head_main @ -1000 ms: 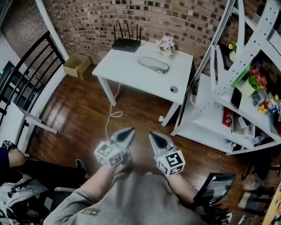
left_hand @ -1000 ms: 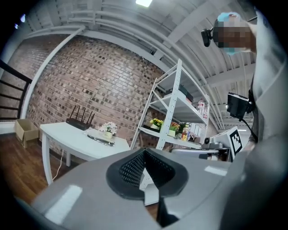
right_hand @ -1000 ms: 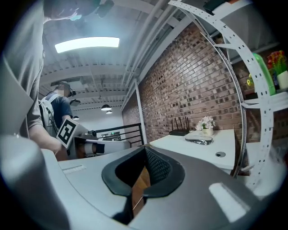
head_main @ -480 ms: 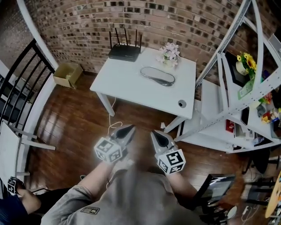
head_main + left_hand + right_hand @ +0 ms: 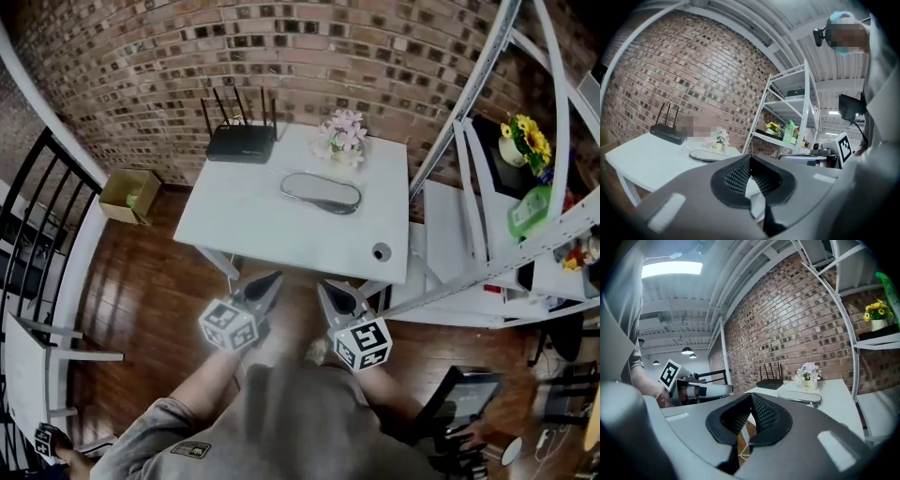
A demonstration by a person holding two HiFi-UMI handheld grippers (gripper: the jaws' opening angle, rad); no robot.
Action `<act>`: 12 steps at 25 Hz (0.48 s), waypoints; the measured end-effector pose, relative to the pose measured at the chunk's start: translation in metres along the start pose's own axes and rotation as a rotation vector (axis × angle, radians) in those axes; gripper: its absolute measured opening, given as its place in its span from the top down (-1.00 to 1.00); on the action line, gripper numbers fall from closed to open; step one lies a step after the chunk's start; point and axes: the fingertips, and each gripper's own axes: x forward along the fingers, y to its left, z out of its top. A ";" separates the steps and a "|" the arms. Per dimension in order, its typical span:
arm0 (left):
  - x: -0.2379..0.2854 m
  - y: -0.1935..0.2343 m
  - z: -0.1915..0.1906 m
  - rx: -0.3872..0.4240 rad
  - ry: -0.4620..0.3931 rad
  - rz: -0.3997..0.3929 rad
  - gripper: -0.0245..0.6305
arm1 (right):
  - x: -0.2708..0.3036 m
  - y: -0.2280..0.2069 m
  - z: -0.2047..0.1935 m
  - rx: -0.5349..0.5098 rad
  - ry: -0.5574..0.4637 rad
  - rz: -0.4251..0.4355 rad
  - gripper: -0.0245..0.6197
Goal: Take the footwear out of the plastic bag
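Observation:
A clear plastic bag point(image 5: 322, 192) holding a flat piece of footwear lies on the white table point(image 5: 253, 220), toward its far middle. It also shows as a low oval bag point(image 5: 705, 155) in the left gripper view and as the same bag point(image 5: 802, 398) in the right gripper view. Both grippers are held side by side in front of the person's body, short of the table's near edge. My left gripper point(image 5: 275, 278) is shut and empty, its jaws point(image 5: 750, 159) meeting. My right gripper point(image 5: 323, 286) is likewise shut with nothing in it point(image 5: 751, 397).
On the table stand a black router point(image 5: 241, 142), a small pot of flowers point(image 5: 341, 136) and a little round object point(image 5: 381, 251) near the right corner. White metal shelving point(image 5: 487, 216) rises at the right. A cardboard box point(image 5: 129, 192) sits on the wooden floor at the left.
The table has come nearer and now lies just ahead of both grippers. The two grippers keep their side-by-side pose and stay shut.

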 end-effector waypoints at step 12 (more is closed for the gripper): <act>0.097 0.067 0.022 0.002 0.033 0.042 0.92 | 0.068 -0.111 0.012 0.055 0.015 -0.023 0.88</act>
